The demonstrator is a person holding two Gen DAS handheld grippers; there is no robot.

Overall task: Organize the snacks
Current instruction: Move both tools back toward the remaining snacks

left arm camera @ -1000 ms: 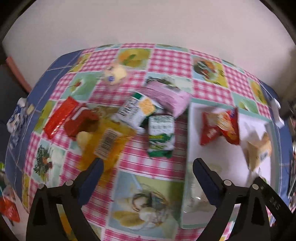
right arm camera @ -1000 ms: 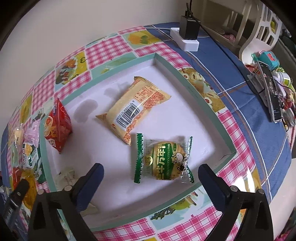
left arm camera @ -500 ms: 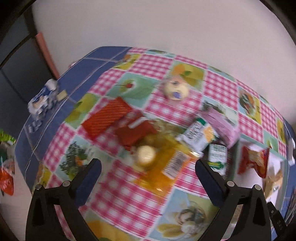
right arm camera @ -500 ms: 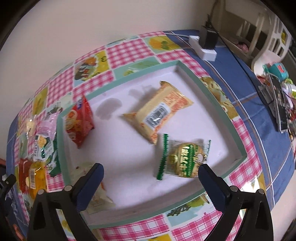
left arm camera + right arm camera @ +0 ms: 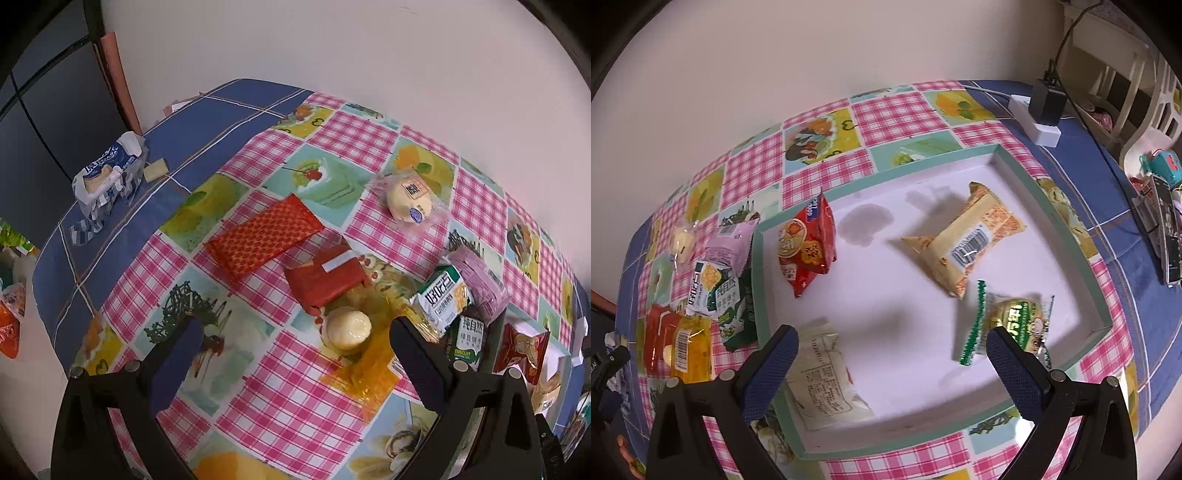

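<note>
My left gripper [image 5: 295, 341] is open and empty above a pile of loose snacks on the checked tablecloth: an orange-red flat pack [image 5: 263, 236], a red pack [image 5: 327, 281], a yellow pack with a round cake [image 5: 349, 329], a wrapped bun [image 5: 408, 197], a white-green biscuit pack [image 5: 441, 297] and a pink pack [image 5: 480, 282]. My right gripper [image 5: 888, 349] is open and empty over the white tray [image 5: 1015, 173], which holds a red chip bag [image 5: 807, 245], a tan pack [image 5: 966, 243], a green-gold pack [image 5: 1015, 325] and a white pack [image 5: 822, 373].
A blue-white bag [image 5: 107, 173] lies on the blue cloth at the far left. A power strip with a charger [image 5: 1039, 110] sits beyond the tray, and a remote and small items [image 5: 1167, 225] lie at the right edge. A wall runs behind the table.
The left gripper has swung left, from the tray's edge to over the loose snack pile. The right gripper has drawn back and left, so more of the tray shows.
</note>
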